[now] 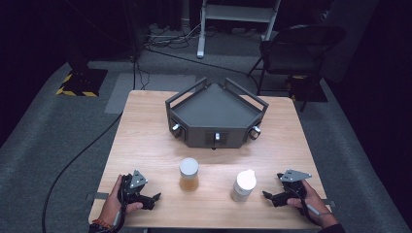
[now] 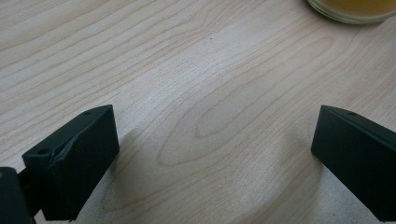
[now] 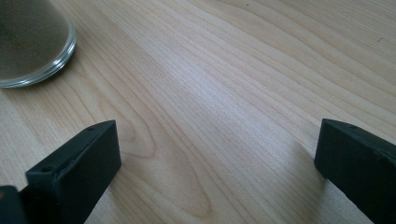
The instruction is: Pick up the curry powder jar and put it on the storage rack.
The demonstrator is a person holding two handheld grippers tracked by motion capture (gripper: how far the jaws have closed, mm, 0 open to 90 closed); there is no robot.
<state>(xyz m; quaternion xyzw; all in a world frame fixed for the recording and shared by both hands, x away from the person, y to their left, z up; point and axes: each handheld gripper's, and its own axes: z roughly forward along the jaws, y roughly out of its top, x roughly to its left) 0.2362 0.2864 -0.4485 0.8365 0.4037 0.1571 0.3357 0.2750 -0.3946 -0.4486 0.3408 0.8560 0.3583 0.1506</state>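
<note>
Left gripper view: amber jar (image 2: 357, 9) cut off at top | both claws spread, nothing btwn.

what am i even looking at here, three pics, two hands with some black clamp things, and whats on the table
A person holds a hand tool with two black jaws in each hand: the left gripper and the right gripper. One picture looks down from above; the other two come from cameras riding on each gripper. On the wooden table stand a jar of amber liquid, a white-capped bottle and a dark grey tray with knobs. Both sets of jaws are open and hold nothing.
</note>
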